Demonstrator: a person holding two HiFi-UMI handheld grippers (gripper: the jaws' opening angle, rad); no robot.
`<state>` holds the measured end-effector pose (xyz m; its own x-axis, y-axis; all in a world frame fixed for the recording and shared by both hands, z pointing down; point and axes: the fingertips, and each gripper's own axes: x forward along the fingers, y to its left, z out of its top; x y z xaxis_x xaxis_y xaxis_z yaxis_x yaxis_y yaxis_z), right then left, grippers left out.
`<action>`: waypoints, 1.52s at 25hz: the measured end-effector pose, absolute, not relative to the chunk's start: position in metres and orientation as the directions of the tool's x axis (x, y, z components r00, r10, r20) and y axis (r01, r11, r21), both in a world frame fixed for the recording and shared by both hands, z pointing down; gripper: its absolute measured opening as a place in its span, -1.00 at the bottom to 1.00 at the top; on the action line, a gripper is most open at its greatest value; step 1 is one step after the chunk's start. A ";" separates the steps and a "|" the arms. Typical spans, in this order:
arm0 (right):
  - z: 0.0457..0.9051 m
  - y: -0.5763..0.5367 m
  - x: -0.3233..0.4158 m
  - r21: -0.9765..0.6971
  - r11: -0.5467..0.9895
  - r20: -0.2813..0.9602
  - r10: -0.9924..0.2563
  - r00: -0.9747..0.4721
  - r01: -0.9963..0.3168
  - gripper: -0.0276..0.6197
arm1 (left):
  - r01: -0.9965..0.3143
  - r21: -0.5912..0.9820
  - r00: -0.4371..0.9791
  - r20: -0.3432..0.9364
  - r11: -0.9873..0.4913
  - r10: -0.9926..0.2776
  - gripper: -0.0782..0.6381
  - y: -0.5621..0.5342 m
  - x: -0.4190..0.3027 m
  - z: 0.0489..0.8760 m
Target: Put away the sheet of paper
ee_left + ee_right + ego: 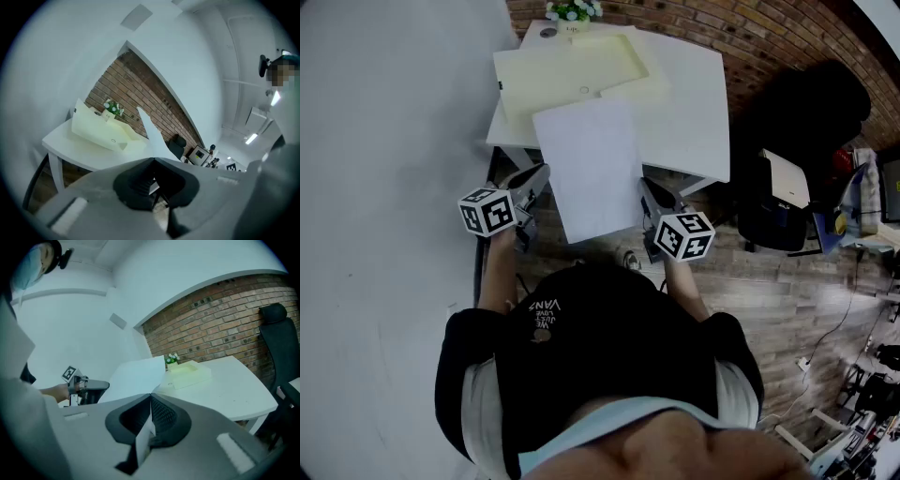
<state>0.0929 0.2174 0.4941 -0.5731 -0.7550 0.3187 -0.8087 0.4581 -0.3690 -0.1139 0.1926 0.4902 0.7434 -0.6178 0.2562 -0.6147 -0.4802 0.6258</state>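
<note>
A white sheet of paper [591,164] hangs in the air in front of the table, held by its two near side edges. My left gripper [544,176] is shut on its left edge, and in the left gripper view the sheet [153,133] rises edge-on from the closed jaws [153,159]. My right gripper [646,189] is shut on the right edge; the paper [136,376] spreads out from its jaws [151,397] towards the left gripper [89,386]. A cream tray [572,70] lies on the white table [698,112] beyond the sheet.
A small potted plant [572,11] stands at the table's far edge by the brick wall. A black office chair [802,141] is to the right of the table. A white wall [384,141] runs along the left. Cables and gear lie on the wooden floor at right.
</note>
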 end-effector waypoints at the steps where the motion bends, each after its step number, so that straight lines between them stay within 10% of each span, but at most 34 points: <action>1: 0.493 0.218 0.093 -0.370 0.459 0.317 -0.755 -0.574 -0.808 -0.92 | -0.614 0.627 0.744 0.256 -0.480 -0.618 -0.78 0.193 -0.114 0.490; 38: 0.489 0.143 0.101 -0.417 0.471 0.272 -0.751 -0.601 -0.777 -0.91 | -0.605 0.643 0.737 0.231 -0.469 -0.635 -0.78 0.128 -0.106 0.490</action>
<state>0.1008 0.1430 0.4888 -0.6014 -0.7513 0.2719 -0.7772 0.4712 -0.4169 -0.1065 0.1277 0.4895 0.7372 -0.6351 0.2307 -0.6052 -0.4687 0.6434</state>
